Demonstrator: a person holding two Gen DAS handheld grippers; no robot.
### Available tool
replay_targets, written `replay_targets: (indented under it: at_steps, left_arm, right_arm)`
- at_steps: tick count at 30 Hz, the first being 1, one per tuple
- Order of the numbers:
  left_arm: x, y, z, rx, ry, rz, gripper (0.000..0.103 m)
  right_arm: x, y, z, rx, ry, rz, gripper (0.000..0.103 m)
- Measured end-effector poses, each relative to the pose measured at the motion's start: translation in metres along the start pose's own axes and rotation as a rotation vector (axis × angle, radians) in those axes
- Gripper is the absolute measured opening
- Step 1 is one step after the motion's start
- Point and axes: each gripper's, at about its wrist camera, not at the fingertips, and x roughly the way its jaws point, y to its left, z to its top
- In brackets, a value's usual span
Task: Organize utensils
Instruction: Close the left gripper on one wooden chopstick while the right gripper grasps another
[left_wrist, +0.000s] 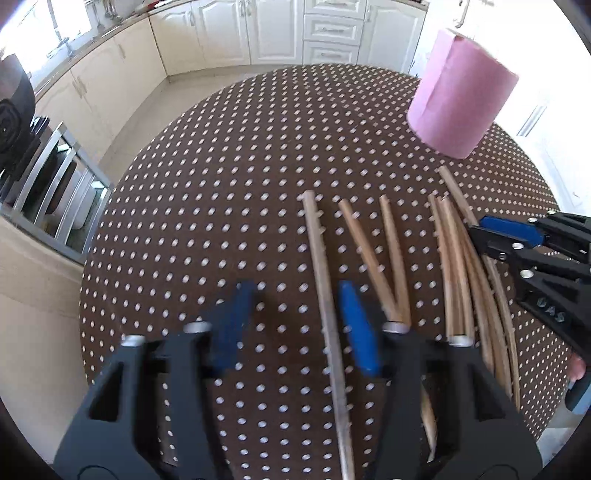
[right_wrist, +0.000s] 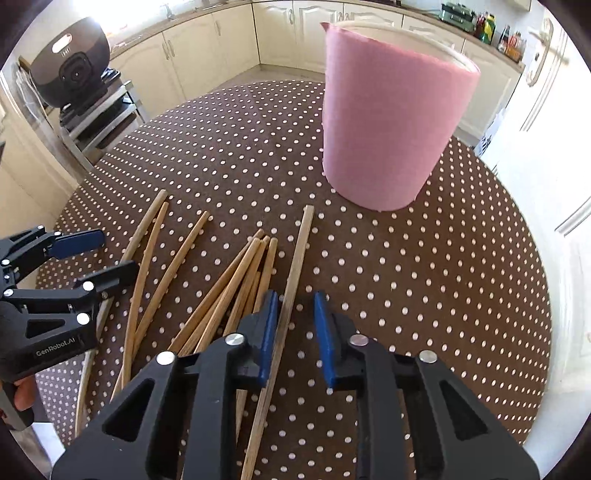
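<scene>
Several wooden chopsticks (right_wrist: 221, 291) lie loose on the brown dotted tablecloth (right_wrist: 424, 280). A tall pink cup (right_wrist: 388, 129) stands upright behind them; in the left wrist view the pink cup (left_wrist: 461, 96) is at the far right. My right gripper (right_wrist: 295, 332) is open around a single chopstick (right_wrist: 295, 266) that rests against its left pad, with a gap to the other pad. My left gripper (left_wrist: 295, 325) is open too, and a pale chopstick (left_wrist: 321, 266) runs between its pads near the right one. Each gripper also shows in the other's view, the left gripper (right_wrist: 116, 251) and the right gripper (left_wrist: 476, 227).
The round table's edge (left_wrist: 110, 206) curves close on the left, and beyond it are a metal rack (right_wrist: 107, 110) carrying a black appliance (right_wrist: 74, 66). Cream kitchen cabinets (left_wrist: 258, 33) line the back. A white door (right_wrist: 546, 92) is at the right.
</scene>
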Motion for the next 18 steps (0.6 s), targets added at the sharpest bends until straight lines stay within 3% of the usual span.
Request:
replay_targets:
  at_steps: [4, 6, 11, 18]
  left_arm:
    - [0.001, -0.005, 0.007, -0.001, 0.001, -0.002, 0.022]
    - [0.000, -0.006, 0.006, -0.010, 0.000, -0.007, 0.008]
    - [-0.021, -0.016, -0.001, -0.011, -0.044, -0.021, 0.007]
    - [-0.094, -0.019, -0.004, -0.020, -0.180, -0.047, 0.006]
  right_arm:
    - [0.005, 0.001, 0.005, 0.040, -0.007, 0.047, 0.005]
    - [0.001, -0.004, 0.002, 0.059, -0.022, 0.068, 0.005]
    - [-0.022, -0.003, -0.004, 0.053, -0.061, 0.101, 0.005]
    - [-0.088, -0.018, -0.016, 0.066, -0.169, 0.198, 0.005]
